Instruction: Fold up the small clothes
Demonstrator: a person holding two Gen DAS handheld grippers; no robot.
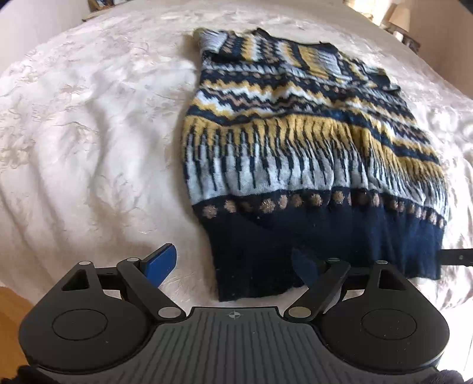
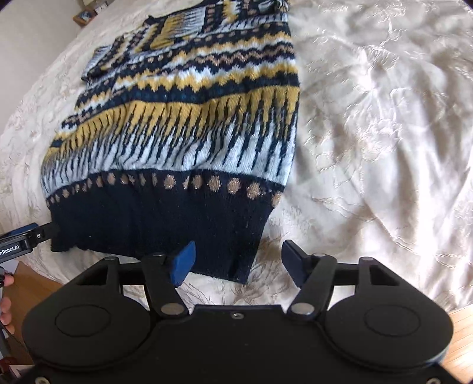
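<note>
A patterned knit sweater (image 1: 298, 141), navy, yellow, pale blue and white, lies flat on the bed with its sleeves folded in and its navy hem nearest me. It also shows in the right wrist view (image 2: 183, 127). My left gripper (image 1: 233, 265) is open at the hem's left corner, its jaws on either side of that corner without closing on it. My right gripper (image 2: 238, 260) is open at the hem's right corner in the same way. The left gripper's tip also shows at the left edge of the right wrist view (image 2: 26, 236).
The sweater lies on a cream embroidered bedspread (image 1: 88, 133) that also shows in the right wrist view (image 2: 384, 133). Wooden floor (image 2: 461, 325) shows past the bed's near edge. A lamp (image 1: 399, 17) stands at the far right.
</note>
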